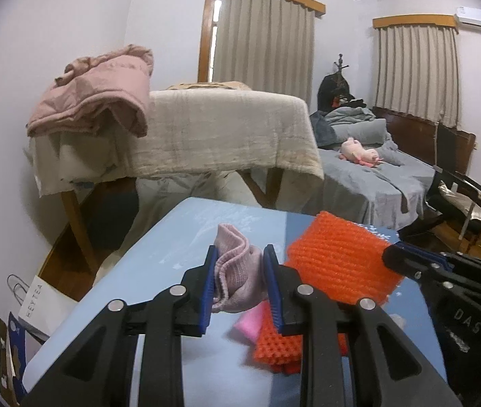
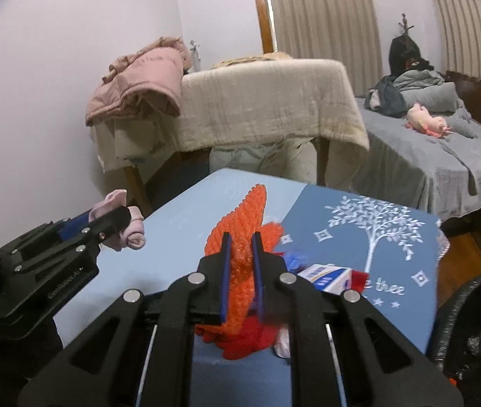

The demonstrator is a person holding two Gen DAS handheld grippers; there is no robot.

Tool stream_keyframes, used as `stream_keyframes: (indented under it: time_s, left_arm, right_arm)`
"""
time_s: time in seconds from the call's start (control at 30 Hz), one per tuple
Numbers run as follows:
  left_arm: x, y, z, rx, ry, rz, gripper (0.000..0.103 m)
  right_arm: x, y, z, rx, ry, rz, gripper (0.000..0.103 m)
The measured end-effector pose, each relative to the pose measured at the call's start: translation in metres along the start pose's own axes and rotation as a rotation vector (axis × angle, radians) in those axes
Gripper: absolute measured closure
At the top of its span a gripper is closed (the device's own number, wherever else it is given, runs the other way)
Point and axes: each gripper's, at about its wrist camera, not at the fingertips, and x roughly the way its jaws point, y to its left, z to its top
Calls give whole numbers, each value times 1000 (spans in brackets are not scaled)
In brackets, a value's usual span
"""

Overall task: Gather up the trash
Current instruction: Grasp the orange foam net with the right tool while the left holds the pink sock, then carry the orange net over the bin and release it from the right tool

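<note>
At lower centre of the right wrist view, our right gripper [image 2: 240, 264] covers the orange mesh's [image 2: 240, 217] lower part. A small box [image 2: 325, 276] beside it carries blurred print we cannot read. A dark bin [image 2: 474, 339] is cut off lower right.

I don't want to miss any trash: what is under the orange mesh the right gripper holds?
Under the orange mesh lie red fabric, a pink scrap and a small blue-and-white carton. Anything further beneath is covered.
</note>
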Motion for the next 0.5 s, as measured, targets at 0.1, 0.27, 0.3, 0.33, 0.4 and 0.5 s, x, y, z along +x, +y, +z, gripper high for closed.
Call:
stream_keyframes:
  time_s: [0.1,0.27,0.3,0.33,0.4,0.5]
  left_arm:
    - [-3,-14,3,16,-5,-23,76]
    - [-5,-45,6,36,-7,-84,76]
    - [-5,-50,6,39,-8,-94,76]
    - [-5,-58,7,43,-7,-109,76]
    - [-5,-74,7,51,-5,-142,76]
    - [-4,-96,8,72,-6,-177,76]
  right_arm:
    - [-14,-11,0,13,-17,-26,92]
    - [-37,-34,-4,30,-33,-78,92]
    - [-42,-40,-5,34,-37,-90,92]
    - [-47,-45,-6,38,-40,-101,92]
    - [-58,-56,-8,46,-49,-129,92]
    - [-74,-76,-14,68,-59,-172,92]
